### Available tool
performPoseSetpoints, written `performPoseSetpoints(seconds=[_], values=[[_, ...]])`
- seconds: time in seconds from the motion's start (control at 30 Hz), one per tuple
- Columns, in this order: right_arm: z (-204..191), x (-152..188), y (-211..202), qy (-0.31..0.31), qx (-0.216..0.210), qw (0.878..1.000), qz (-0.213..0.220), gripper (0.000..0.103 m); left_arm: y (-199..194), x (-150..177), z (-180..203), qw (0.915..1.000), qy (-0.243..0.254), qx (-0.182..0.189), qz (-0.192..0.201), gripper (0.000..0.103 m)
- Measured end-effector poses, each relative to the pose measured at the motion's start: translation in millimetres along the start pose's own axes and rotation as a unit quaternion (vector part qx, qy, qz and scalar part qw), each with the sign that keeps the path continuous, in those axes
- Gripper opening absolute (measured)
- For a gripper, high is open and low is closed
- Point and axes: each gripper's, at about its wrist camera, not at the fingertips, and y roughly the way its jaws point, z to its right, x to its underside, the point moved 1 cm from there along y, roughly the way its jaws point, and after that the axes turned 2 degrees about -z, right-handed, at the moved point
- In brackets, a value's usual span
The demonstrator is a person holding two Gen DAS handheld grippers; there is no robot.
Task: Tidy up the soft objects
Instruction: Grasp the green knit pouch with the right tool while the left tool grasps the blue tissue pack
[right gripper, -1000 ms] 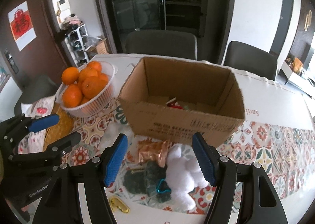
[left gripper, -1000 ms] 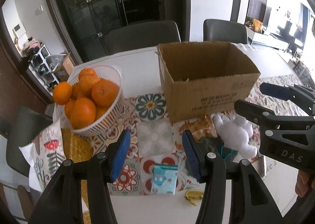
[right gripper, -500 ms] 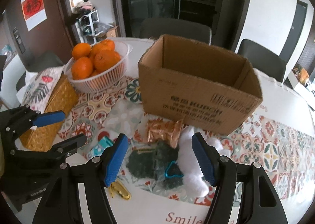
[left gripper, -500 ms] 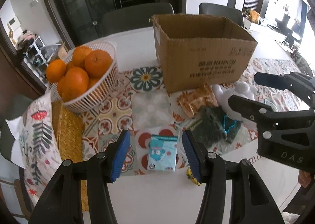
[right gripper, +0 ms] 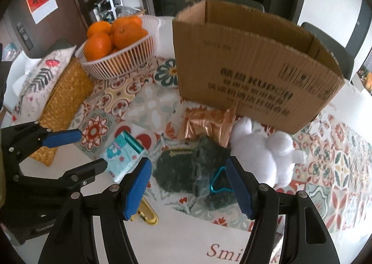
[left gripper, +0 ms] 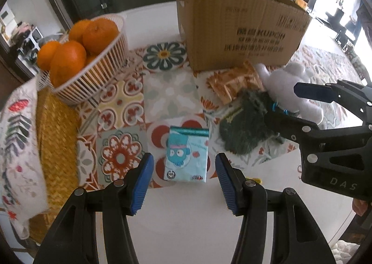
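A light blue tissue pack (left gripper: 187,154) with a cartoon face lies on the patterned tablecloth, just ahead of my open, empty left gripper (left gripper: 184,181); it also shows in the right wrist view (right gripper: 124,156). A dark green furry pouch (right gripper: 193,168) with a teal clip lies between the pads of my open, empty right gripper (right gripper: 189,188). A white plush toy (right gripper: 265,152) and a copper foil packet (right gripper: 207,124) lie in front of the open cardboard box (right gripper: 251,78). The right gripper also shows in the left wrist view (left gripper: 293,106), over the pouch (left gripper: 244,124).
A white basket of oranges (left gripper: 93,64) stands at the back left. A woven yellow mat (left gripper: 57,138) and a floral cloth (left gripper: 16,152) lie at the left edge. A gold clip (right gripper: 146,214) lies on the bare white table near the front edge.
Both grippers have come down and forward toward the table. The tissue pack now sits just ahead of the left gripper, and the green pouch lies between the right pads. Nothing was gripped.
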Motion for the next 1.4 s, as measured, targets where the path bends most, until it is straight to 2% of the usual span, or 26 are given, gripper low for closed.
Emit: performPoseSetpoints(seconds=[0.2, 0.4, 0.53, 0.9, 1.03, 1.3, 1.4], values=[[-1, 2, 20, -0.005, 0.004, 1.0, -0.023, 0.066, 19, 1, -4, 0.9996, -0.007, 0.018, -0.018, 0.054], [4, 4, 42, -0.004, 0.008, 0.999, -0.049, 0.058, 39, 1, -7, 0.9987, -0.012, 0.032, -0.037, 0.054], [6, 4, 50, -0.008, 0.005, 0.999, -0.051, 0.055, 46, 0, -8, 0.9985, -0.015, 0.035, -0.041, 0.054], [11, -2, 64, 0.003, -0.001, 0.998, -0.061, 0.044, 52, -7, -10, 0.9972, -0.03, 0.051, -0.045, 0.059], [12, -1, 61, 0.006, -0.007, 0.998, -0.058, 0.043, 52, -8, -5, 0.9966, -0.024, 0.064, -0.047, 0.067], [11, -2, 66, 0.002, 0.006, 0.998, -0.057, 0.039, 74, -15, -9, 0.9955, -0.04, 0.056, -0.065, 0.066], [8, -2, 70, -0.006, 0.018, 0.998, -0.055, 0.027, 82, -18, -11, 0.9949, -0.054, 0.051, -0.068, 0.056]])
